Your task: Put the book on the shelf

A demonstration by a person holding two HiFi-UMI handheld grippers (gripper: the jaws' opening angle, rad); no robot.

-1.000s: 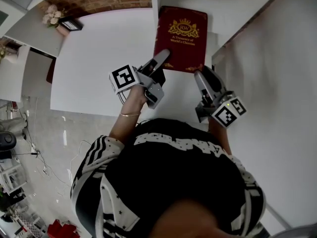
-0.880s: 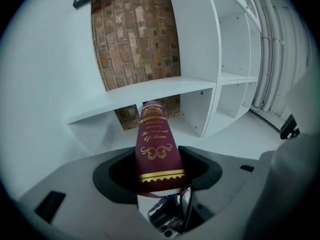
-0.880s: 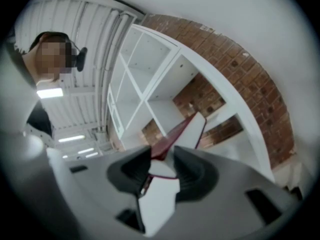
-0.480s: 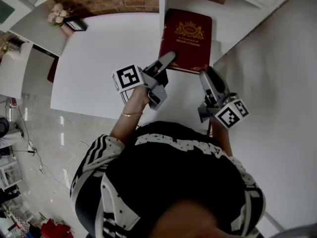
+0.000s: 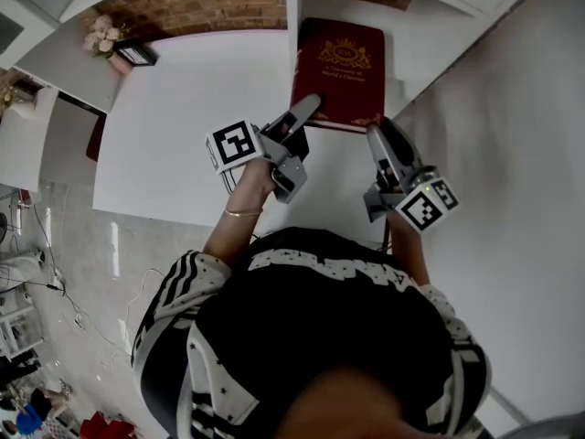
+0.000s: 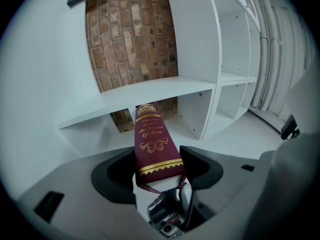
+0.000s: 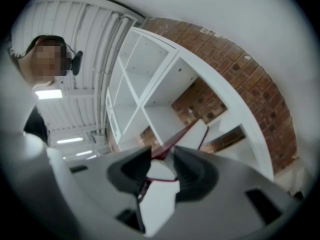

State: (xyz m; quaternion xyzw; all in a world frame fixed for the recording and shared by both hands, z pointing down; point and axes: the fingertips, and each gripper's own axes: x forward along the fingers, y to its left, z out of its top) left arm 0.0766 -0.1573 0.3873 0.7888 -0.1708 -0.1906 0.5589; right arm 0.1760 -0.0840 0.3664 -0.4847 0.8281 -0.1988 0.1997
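Observation:
A dark red book (image 5: pixel 338 67) with gold print lies flat on the white shelf board (image 5: pixel 183 108), just right of the upright divider (image 5: pixel 292 7). My left gripper (image 5: pixel 309 108) is at the book's near left corner. In the left gripper view the book's spine (image 6: pixel 150 134) runs between the jaws of the left gripper (image 6: pixel 159 160), which have just been opening and stand wide, not pressing it. My right gripper (image 5: pixel 377 133) is at the near right corner. In the right gripper view, the right gripper (image 7: pixel 161 166) is shut on the book's edge (image 7: pixel 177 134).
A framed picture (image 5: pixel 134 53) and a small bunch of flowers (image 5: pixel 96 30) stand at the shelf's far left. A brick wall (image 5: pixel 210 3) backs the shelf. More white compartments (image 6: pixel 235 59) rise to the right. A person (image 7: pixel 47 59) shows at the right gripper view's left.
Both grippers stay at the book's near corners and the book keeps its place; only the head view shifts slightly.

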